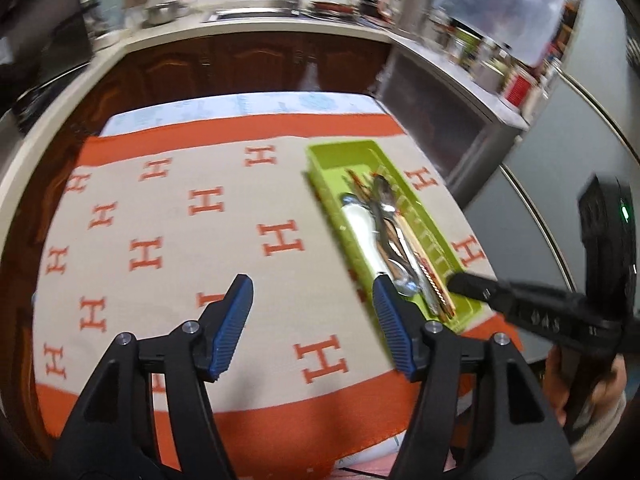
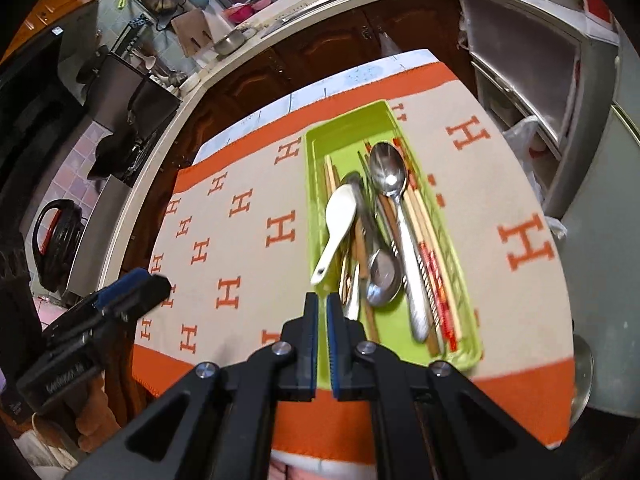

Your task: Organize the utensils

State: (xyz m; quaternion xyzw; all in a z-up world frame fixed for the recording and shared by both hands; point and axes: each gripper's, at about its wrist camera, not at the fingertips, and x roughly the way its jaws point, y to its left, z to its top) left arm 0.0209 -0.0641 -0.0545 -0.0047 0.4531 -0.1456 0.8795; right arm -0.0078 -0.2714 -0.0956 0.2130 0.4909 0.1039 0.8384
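Observation:
A lime-green utensil tray point(image 2: 313, 148) lies lengthwise on the H-patterned cloth. In it are a white ceramic spoon point(image 2: 340, 216), a long steel spoon point(image 2: 389, 174), a second steel spoon point(image 2: 384, 276) and several wooden chopsticks point(image 2: 424, 220), all heaped together. My right gripper point(image 2: 322, 302) is shut just above the tray's near left corner, with nothing visibly held. In the left wrist view the tray point(image 1: 320, 152) sits to the right, holding the white spoon point(image 1: 362, 228). My left gripper point(image 1: 310, 284) is open over bare cloth beside it. The right gripper point(image 1: 464, 282) tip hovers at the tray's near end.
The beige and orange cloth point(image 2: 240, 240) covers a small table. A brown cabinet counter point(image 1: 260, 56) with a sink and pots curves behind it. A metal shelf unit point(image 2: 532, 60) and a grey fridge point(image 1: 560, 152) stand right. A black kettle point(image 2: 56, 236) sits left. A hand point(image 1: 560, 372) holds the right gripper.

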